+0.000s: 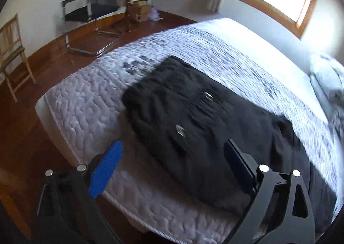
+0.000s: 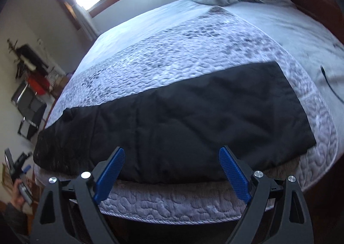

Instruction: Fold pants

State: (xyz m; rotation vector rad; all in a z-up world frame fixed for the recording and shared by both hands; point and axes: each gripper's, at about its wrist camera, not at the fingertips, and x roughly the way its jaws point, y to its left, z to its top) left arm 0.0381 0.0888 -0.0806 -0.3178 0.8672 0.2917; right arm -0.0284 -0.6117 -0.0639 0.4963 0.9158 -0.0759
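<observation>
Lying on bed [image 2: 172,54]: pants [image 2: 172,119] lengthwise along near edge
Risk: cloth sliding off the edge if tugged
Left claw [image 1: 172,164]: wide open, empty, above waistband
Right claw [image 2: 172,171]: wide open, empty; shallow bite may lift one layer

The black matt cloth pants [image 2: 182,123] are lying on the pale quilted, bumpy fabric mattress [image 2: 172,65]. Small shiny metal clasps [image 1: 208,96] are glinting on them. The reddish-brown wooden floor [image 1: 43,67] is showing a glossy finish.
</observation>
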